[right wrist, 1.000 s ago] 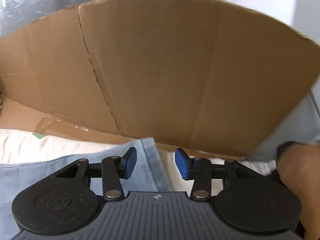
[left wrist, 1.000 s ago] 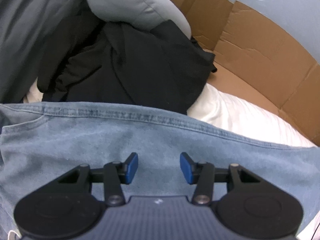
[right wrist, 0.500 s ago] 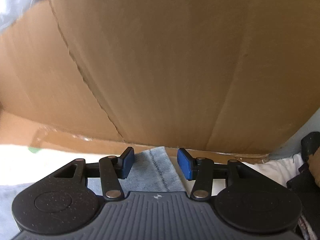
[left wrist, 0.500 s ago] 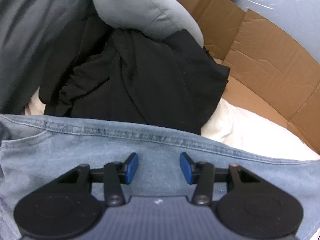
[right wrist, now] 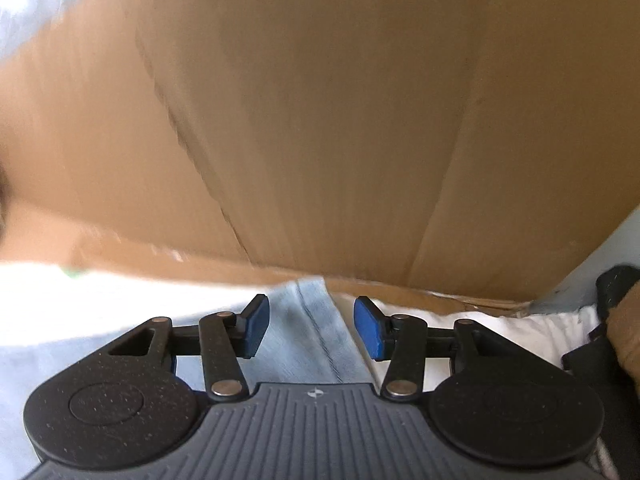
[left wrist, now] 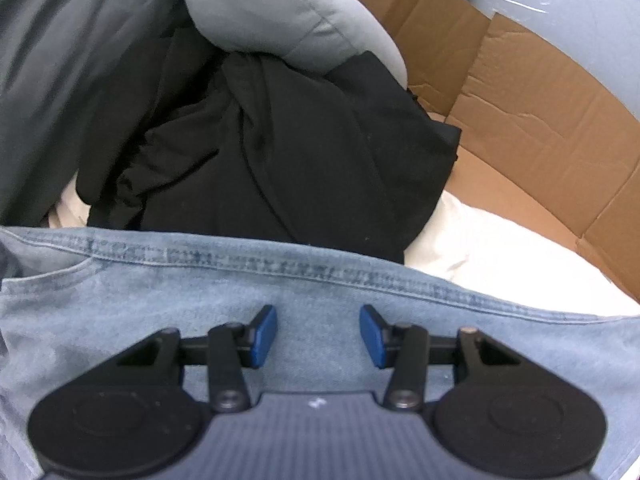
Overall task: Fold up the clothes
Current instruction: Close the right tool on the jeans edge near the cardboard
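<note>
Left tool (left wrist: 319, 334): blue pads spread wide, nothing between them, poised directly above the denim garment (left wrist: 320, 292); contact with the cloth cannot be told.

Right tool (right wrist: 311, 328): blue pads likewise wide apart, straddling a narrow end of the denim garment (right wrist: 312, 320) without closing on it. A hand (right wrist: 624, 332) shows at the right edge of this view.

Denim garment: pale blue, washed look, laid mostly flat. A stitched double seam runs across its far edge, with a curved seam line toward the left side. In the right wrist view one lengthwise seam runs down the middle of the strip.

White bedding (left wrist: 500, 248): lies under the denim garment and shows just beyond its far edge.

Black clothing (left wrist: 272, 152): crumpled heap directly beyond the denim garment's seam, its near edge hidden behind that seam.

Grey clothing (left wrist: 288, 12): bunched on top of the black heap, farther still; a darker grey cloth (left wrist: 60, 72) hangs to the left.

Cardboard box (left wrist: 540, 128): flattened walls standing beyond the denim garment on the right; in the right wrist view a creased cardboard panel (right wrist: 320, 120) fills the background. Contents: the bedding and the clothes appear to lie within its walls.
</note>
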A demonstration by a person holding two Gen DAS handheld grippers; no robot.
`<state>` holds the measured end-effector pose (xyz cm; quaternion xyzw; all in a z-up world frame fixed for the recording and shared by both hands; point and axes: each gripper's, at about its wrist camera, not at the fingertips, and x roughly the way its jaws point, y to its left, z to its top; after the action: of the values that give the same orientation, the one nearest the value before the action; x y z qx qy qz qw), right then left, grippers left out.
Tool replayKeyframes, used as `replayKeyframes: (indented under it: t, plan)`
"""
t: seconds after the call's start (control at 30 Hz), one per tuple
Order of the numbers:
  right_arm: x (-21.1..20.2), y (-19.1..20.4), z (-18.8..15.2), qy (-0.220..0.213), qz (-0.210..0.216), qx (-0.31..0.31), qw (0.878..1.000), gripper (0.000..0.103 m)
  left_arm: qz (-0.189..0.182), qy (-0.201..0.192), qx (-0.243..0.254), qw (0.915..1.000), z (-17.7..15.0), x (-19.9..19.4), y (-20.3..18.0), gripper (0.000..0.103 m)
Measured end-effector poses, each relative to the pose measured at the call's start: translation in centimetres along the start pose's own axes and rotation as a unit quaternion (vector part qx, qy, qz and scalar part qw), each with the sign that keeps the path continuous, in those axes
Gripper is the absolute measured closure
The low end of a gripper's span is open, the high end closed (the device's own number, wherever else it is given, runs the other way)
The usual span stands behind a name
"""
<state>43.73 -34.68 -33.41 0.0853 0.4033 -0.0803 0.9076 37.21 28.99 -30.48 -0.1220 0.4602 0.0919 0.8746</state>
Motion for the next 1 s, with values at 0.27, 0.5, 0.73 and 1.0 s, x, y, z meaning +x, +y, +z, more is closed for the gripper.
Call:
replayKeyframes:
  t: [0.27,0.5,0.73,1.0]
  plan:
    - [1.3,0.2,0.4,0.011,-0.010,0.040,0.999,0.049,0.005,0.003,0.006,1.0000,0.0,-0.1,-0.2,0.054]
    - [1.4,2.0,-1.0,0.027,-0.028,-0.079,0.996,0.061,0.017,0.007,0.030,0.9994,-0.4,0.1,-0.4,0.054]
    - [0.2,4.1,-1.6,0.012,-0.043,-0.170,0.985,0.082,0.011,0.011,0.020,0.9997,-0.7,-0.5,0.0,0.054]
    - [-2.7,3.4,-1.6,-0.052,-0.067,-0.218,0.972,0.085,0.013,0.005,0.014,0.9998,-1.5,-1.7,1.2,0.054]
